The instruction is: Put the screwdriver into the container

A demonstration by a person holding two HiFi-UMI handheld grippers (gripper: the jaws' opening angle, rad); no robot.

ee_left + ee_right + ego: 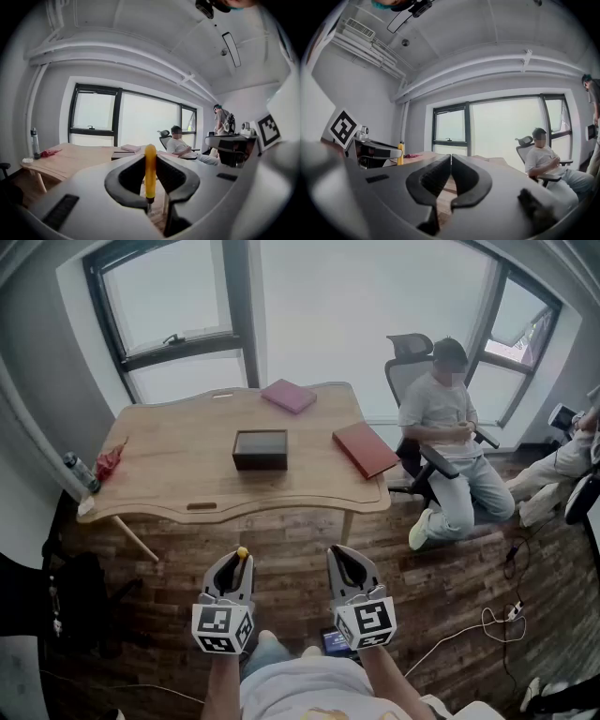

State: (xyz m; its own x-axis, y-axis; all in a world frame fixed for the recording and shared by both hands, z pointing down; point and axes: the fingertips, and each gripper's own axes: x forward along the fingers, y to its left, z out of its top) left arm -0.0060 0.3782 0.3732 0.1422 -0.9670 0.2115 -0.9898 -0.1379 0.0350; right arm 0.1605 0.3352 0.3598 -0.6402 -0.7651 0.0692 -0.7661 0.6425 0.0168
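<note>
The left gripper (150, 174) is clamped on the yellow handle of the screwdriver (150, 168), which stands upright between the pads with its metal shaft pointing down, a hold that should suit lowering it tip-first. The right gripper (450, 161) has its jaws pressed together on nothing, probably just kept clear. Both hang over the floor, well short of the wooden table (178, 465). The dark container (261, 448) sits near the table's middle; it looks open-topped, though from here that is hard to confirm. Beyond and right of it lie 2 books, a pink one (289, 395) and a red one (365, 448), neither blocking a straight approach. 1 seated person (450, 456) is off to the right.
</note>
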